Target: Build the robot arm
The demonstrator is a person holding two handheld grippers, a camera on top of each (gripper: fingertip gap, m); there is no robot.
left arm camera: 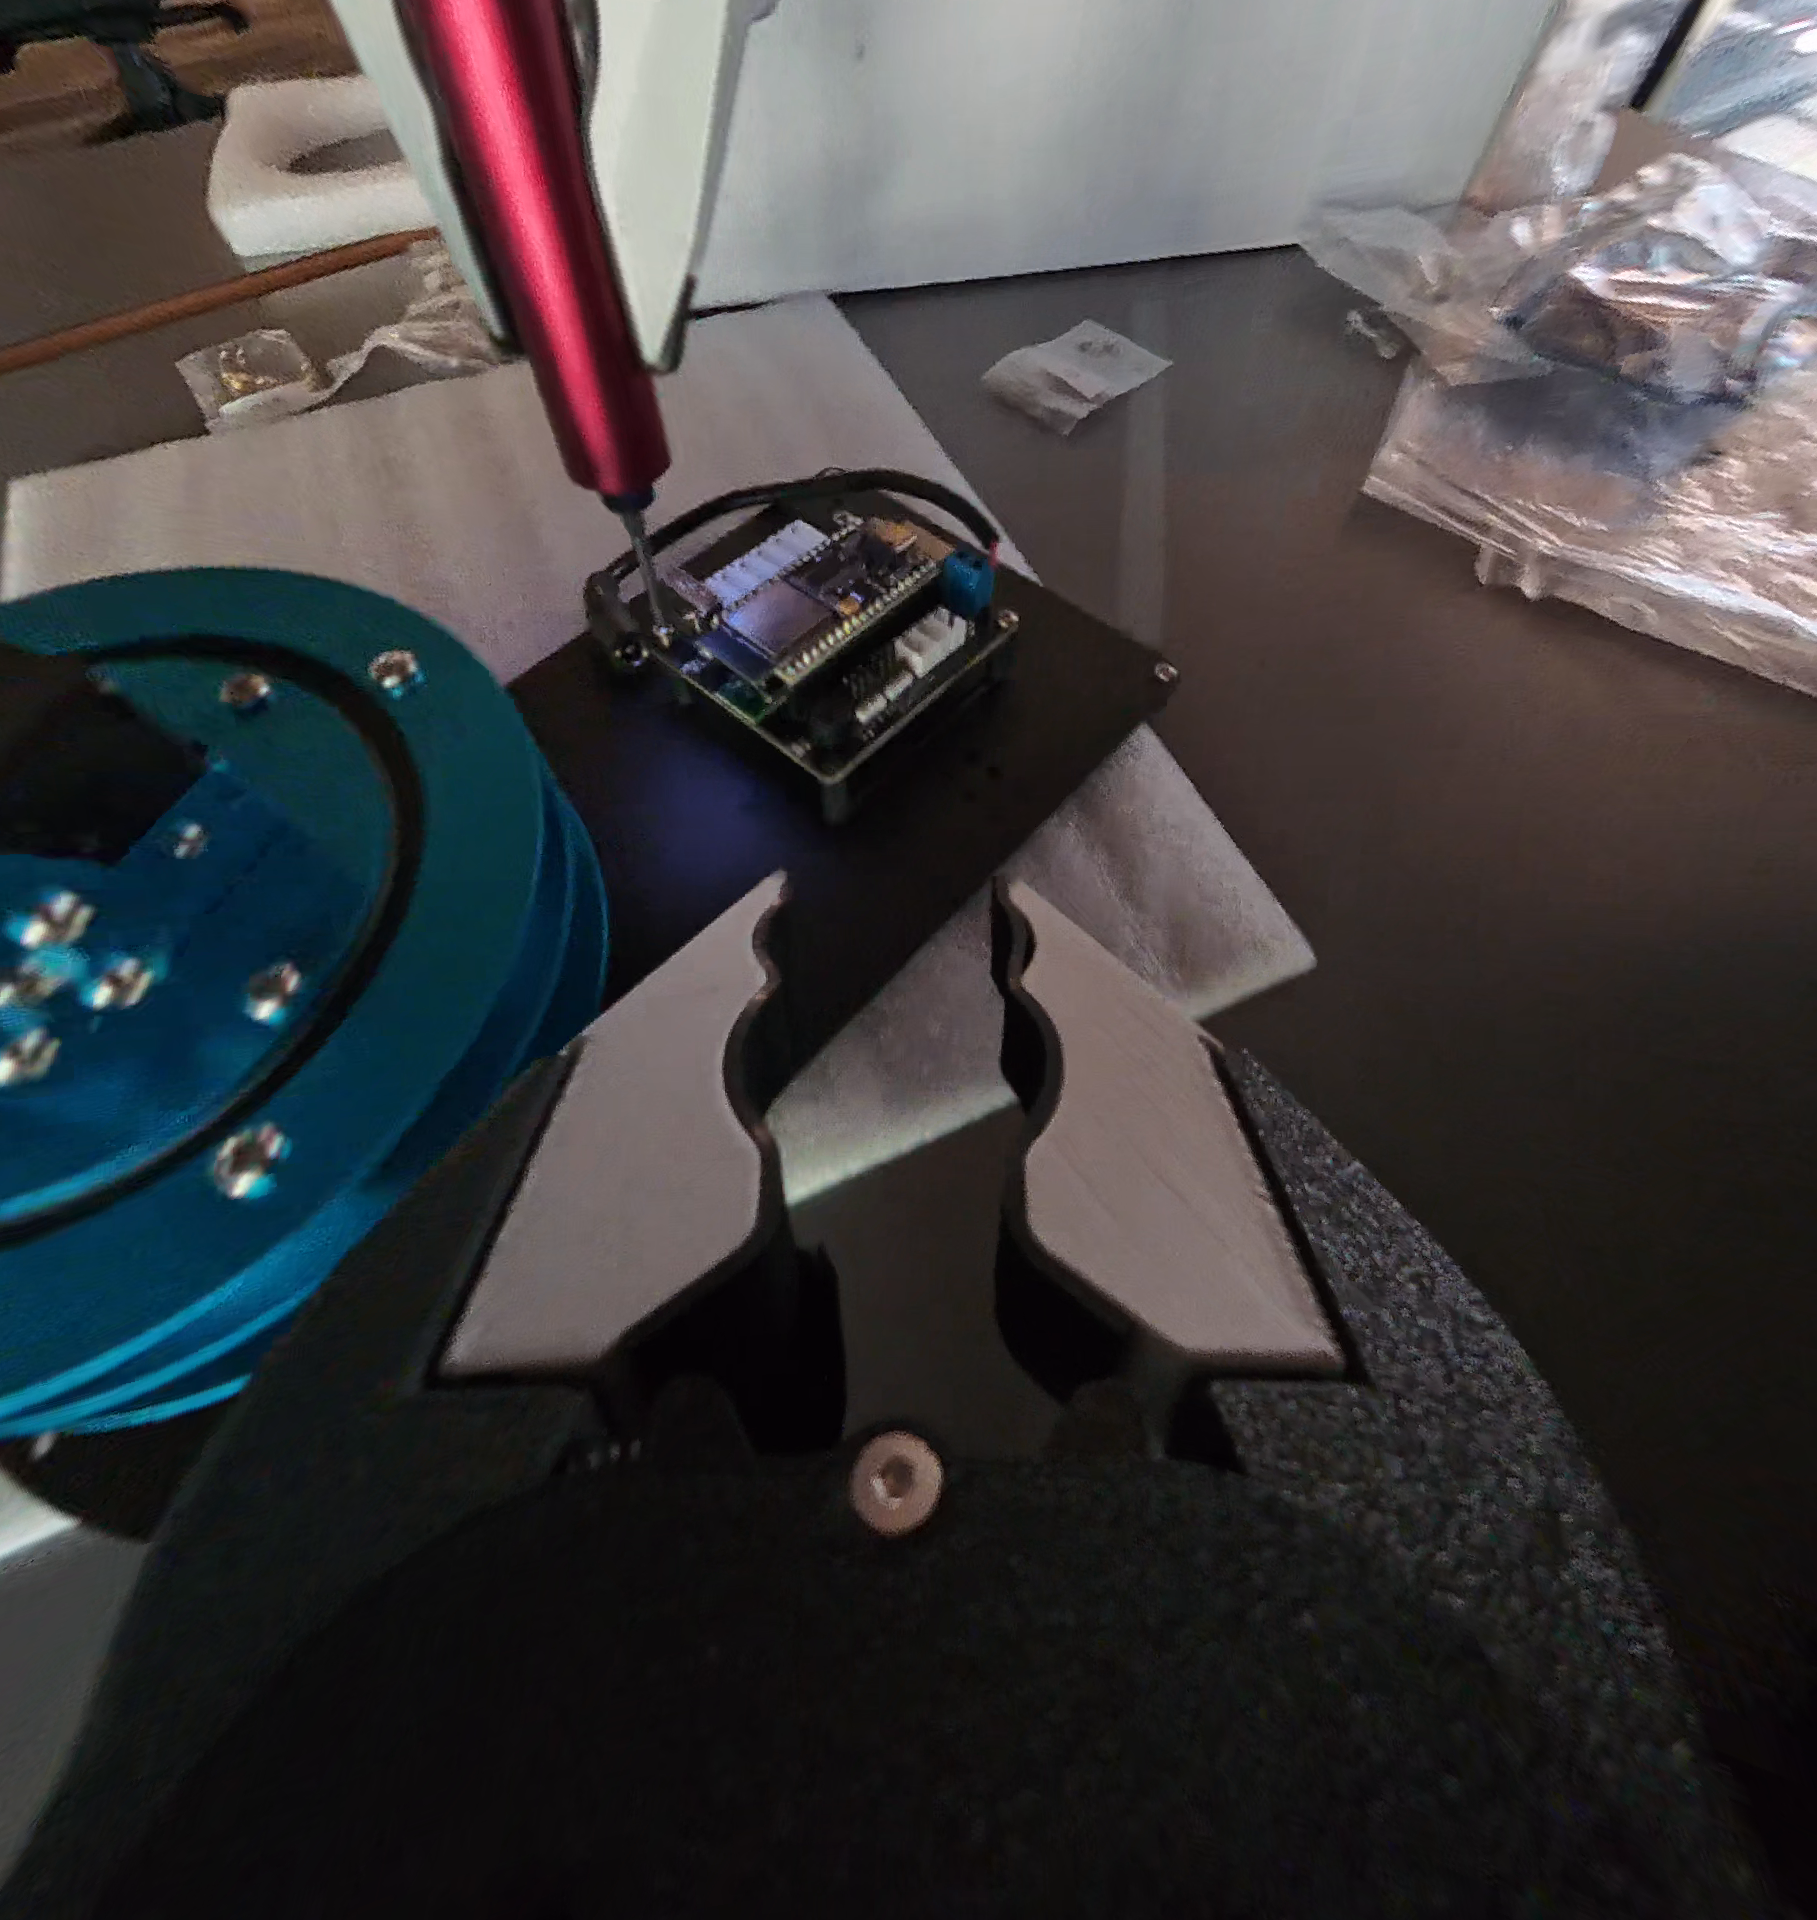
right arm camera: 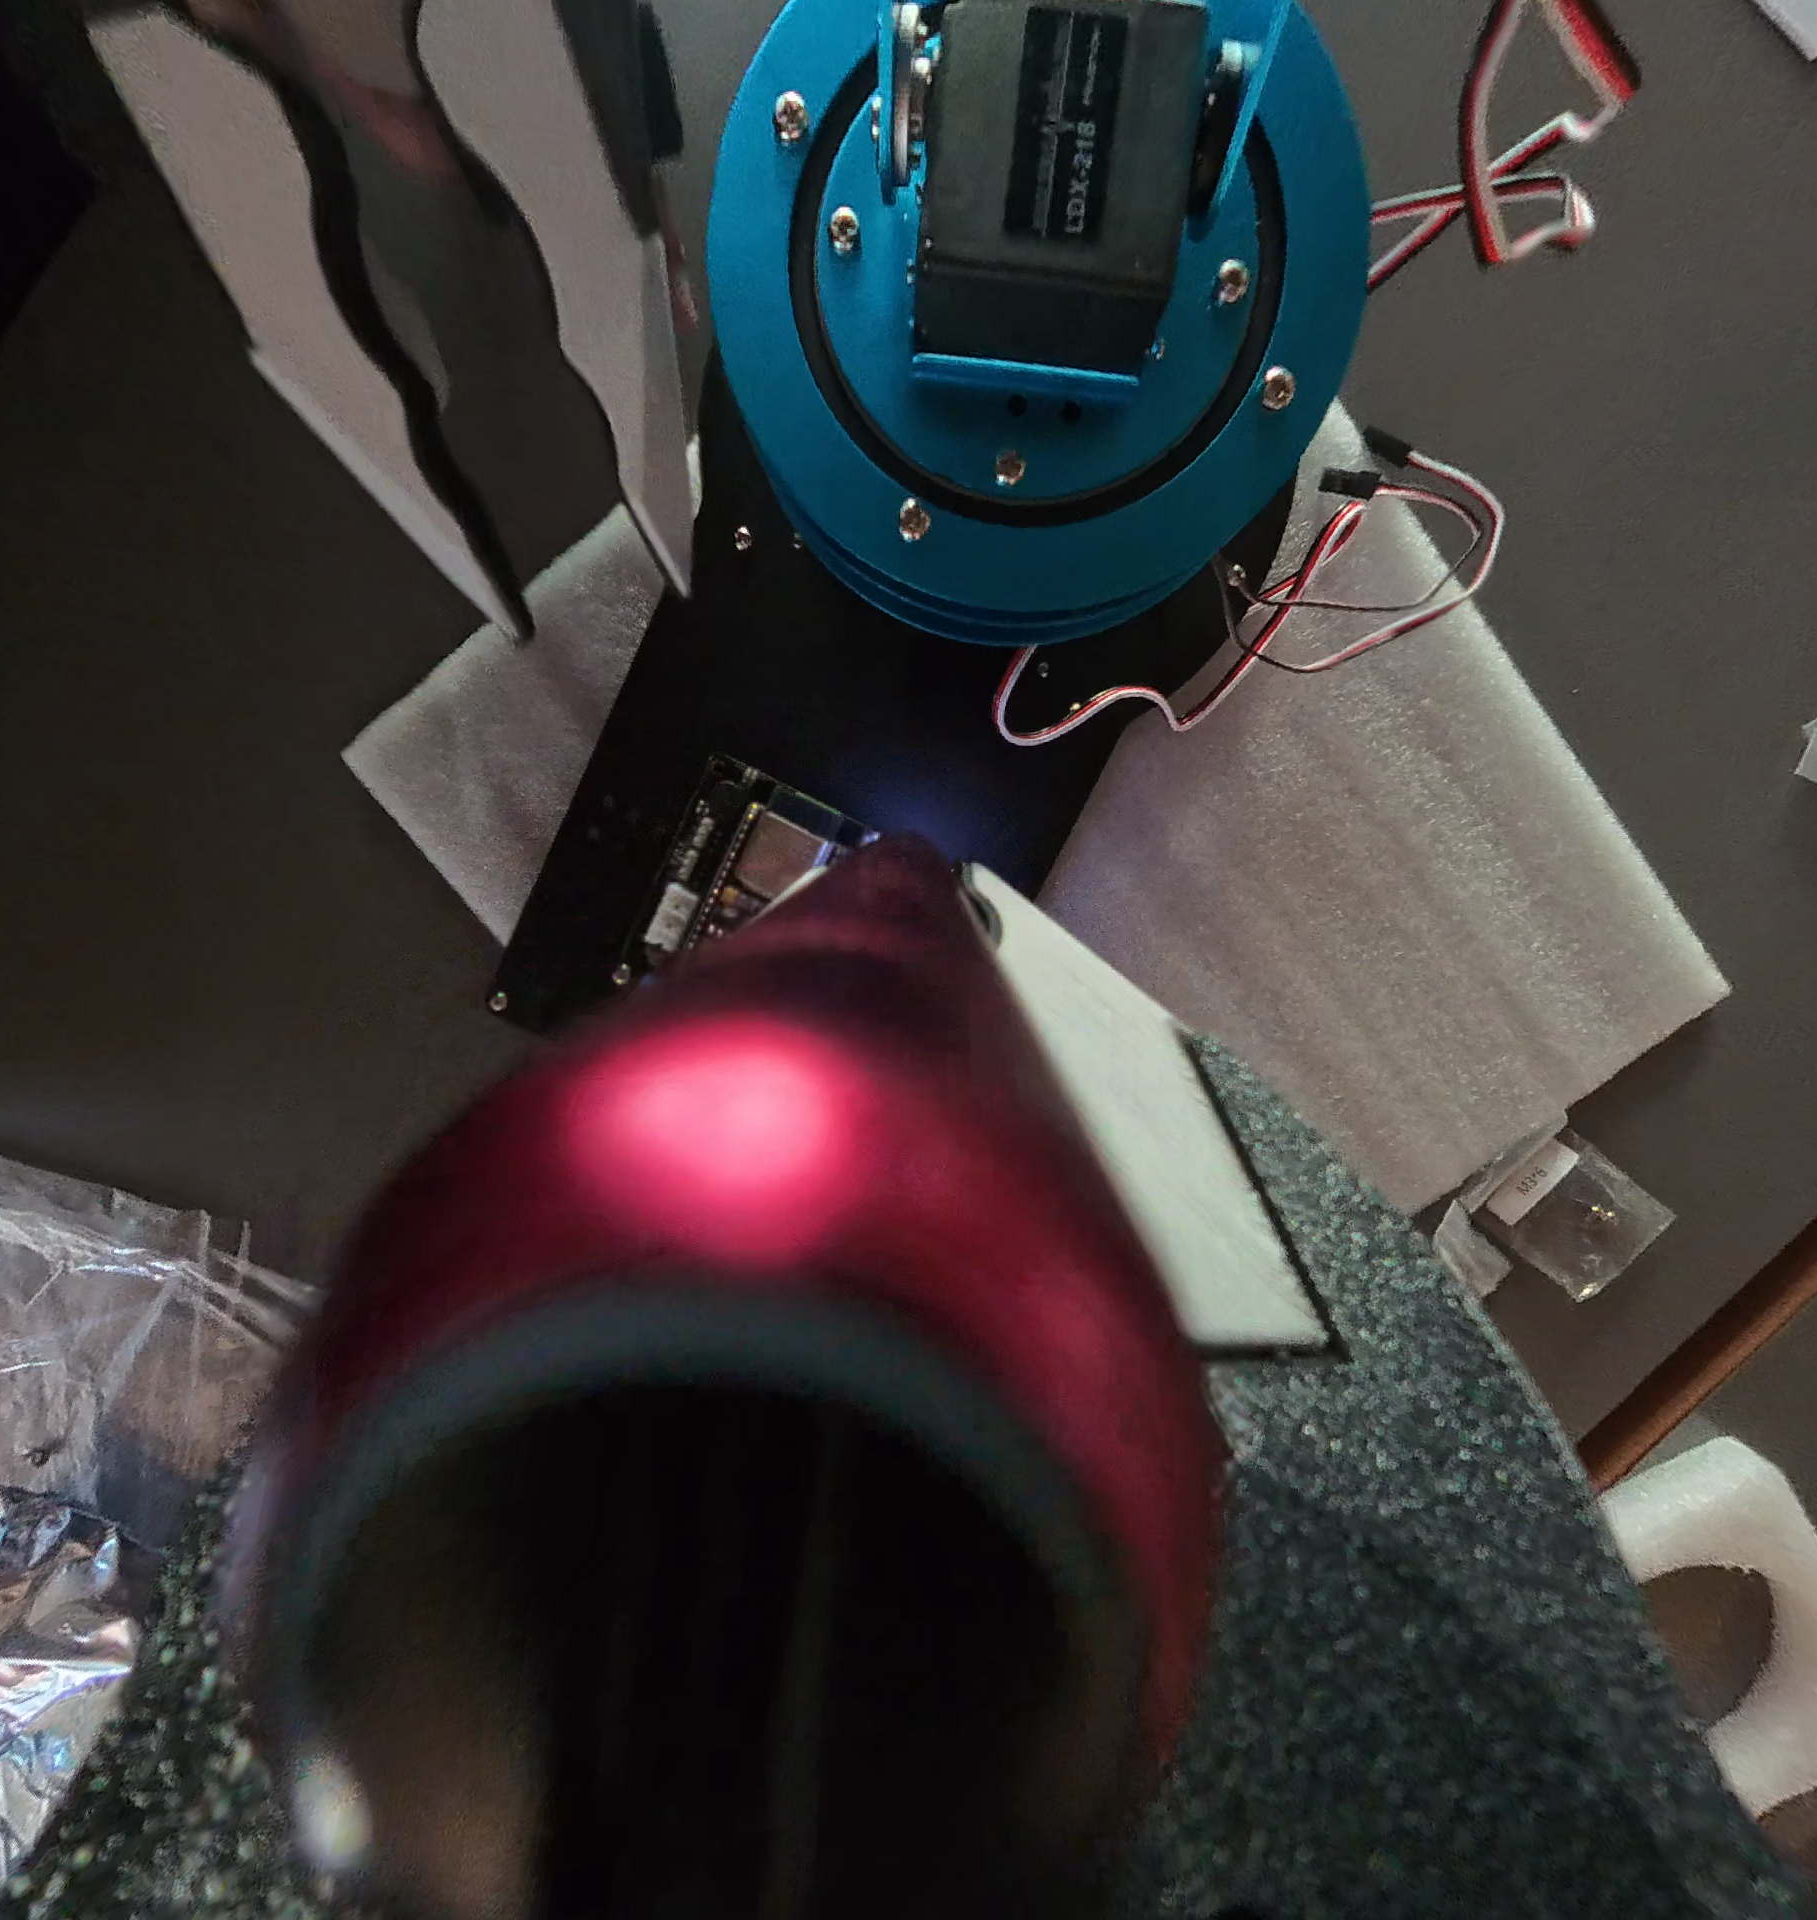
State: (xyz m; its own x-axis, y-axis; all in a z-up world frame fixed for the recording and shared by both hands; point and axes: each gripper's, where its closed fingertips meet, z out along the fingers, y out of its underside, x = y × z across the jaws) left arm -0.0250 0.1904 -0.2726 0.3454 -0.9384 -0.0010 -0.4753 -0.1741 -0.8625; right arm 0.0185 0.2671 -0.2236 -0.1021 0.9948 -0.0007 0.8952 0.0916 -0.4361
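Note:
My right gripper (right arm camera: 883, 883) is shut on a red screwdriver (right arm camera: 779, 1143), which fills its own view. In the left wrist view the screwdriver (left arm camera: 582, 312) stands nearly upright, with its bit on the near-left corner of a circuit board (left arm camera: 821, 634). The board (right arm camera: 748, 862) is mounted on a black plate (left arm camera: 1070, 675) that lies on a white foam sheet (left arm camera: 312, 499). A blue round base (left arm camera: 260, 883) with a black servo (right arm camera: 1039, 208) sits on the plate's other end. My left gripper (left arm camera: 888, 904) is open and empty, with its tips over the plate's edge (right arm camera: 603, 603).
Crinkled silver bags (left arm camera: 1662, 416) lie on the dark table to my left gripper's right. A small clear bag (left arm camera: 1075, 369) lies behind the board. Red, white and black servo wires (right arm camera: 1351, 644) trail over the foam. A small parts bag (right arm camera: 1569, 1226) and a white foam block (right arm camera: 1735, 1621) lie nearby. Spacing between my two grippers at the tips: around 11 cm.

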